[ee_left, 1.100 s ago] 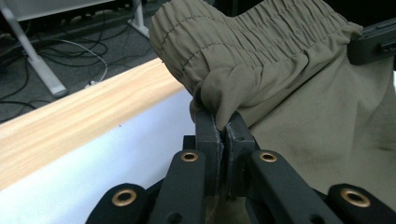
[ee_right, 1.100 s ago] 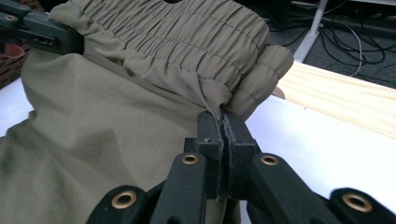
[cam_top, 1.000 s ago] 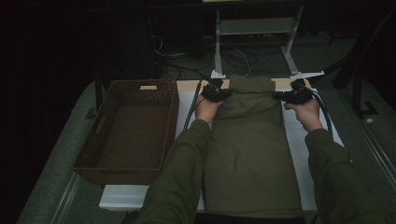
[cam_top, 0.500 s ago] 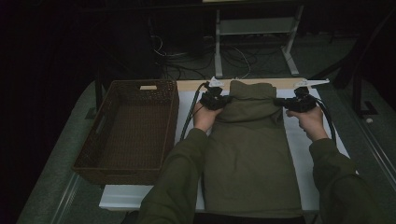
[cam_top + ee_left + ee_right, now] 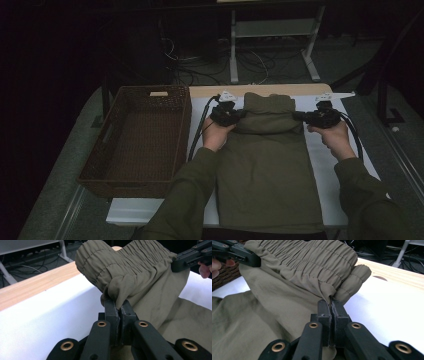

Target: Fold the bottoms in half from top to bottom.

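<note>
Table [image 5: 330, 165] w/ white top & a wood strip along the far edge is taking up most of the high view, sitting on a grey floor w/ cables & a stand behind it. Olive trousers [image 5: 267, 170] are lying flat down the middle of the table, running from the near edge up to the far end, where the gathered elastic waistband [image 5: 267, 107] is being lifted & folded over toward the near side. Brown wicker basket [image 5: 137, 137] is sitting at the table's left, just beside the trousers but apart from them, nothing visible inside. Person's 2 forearms in olive sleeves are coming in from the bottom. Left gripper [image 5: 119, 307] is sitting at the waistband's left corner; in the left gripper view its 2 jaws are pressing together w/ a fold of the cloth pinched between them. Right gripper [image 5: 331, 305] is sitting at the right corner, jaws likewise pressing together on a fold of the waistband. Both corners are hanging off the table surface w/ the band stretching between the 2 grippers, each one showing far off in the other's view.
</note>
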A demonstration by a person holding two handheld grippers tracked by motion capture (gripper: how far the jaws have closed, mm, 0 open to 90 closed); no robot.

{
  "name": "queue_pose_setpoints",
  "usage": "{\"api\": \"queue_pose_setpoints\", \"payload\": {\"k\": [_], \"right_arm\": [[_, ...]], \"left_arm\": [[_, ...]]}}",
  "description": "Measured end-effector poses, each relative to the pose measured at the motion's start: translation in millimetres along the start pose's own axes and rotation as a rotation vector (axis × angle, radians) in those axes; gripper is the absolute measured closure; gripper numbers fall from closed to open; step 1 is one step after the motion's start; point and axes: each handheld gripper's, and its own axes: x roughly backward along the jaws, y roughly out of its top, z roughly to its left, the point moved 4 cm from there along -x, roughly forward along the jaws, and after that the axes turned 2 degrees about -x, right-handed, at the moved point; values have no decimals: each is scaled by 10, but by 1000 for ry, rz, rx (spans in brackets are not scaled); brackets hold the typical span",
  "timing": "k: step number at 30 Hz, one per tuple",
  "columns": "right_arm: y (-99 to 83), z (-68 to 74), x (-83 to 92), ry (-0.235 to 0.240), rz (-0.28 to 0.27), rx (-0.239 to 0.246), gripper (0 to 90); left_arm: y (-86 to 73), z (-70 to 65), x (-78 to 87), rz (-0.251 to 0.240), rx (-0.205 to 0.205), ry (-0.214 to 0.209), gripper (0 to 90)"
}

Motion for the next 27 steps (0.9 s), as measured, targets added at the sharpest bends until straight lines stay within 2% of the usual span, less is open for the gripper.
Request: {"api": "queue_pose_setpoints", "payload": {"k": [5, 11, 16, 21, 27], "right_arm": [[-98, 59, 34, 8, 1, 5, 860], [-219, 87, 32, 8, 30, 5, 860], [-248, 172, 77, 14, 45, 13, 860], [-279, 273, 133, 12, 49, 24, 860], [-339, 348, 202, 21, 51, 19, 859]], "left_arm": [[-85, -70, 28, 9, 6, -7, 867], [-179, -157, 51, 29, -10, -13, 866], [-272, -208, 111, 27, 3, -17, 865], [-283, -270, 196, 28, -15, -18, 865], [-313, -322, 235, 30, -13, -26, 864]]}}
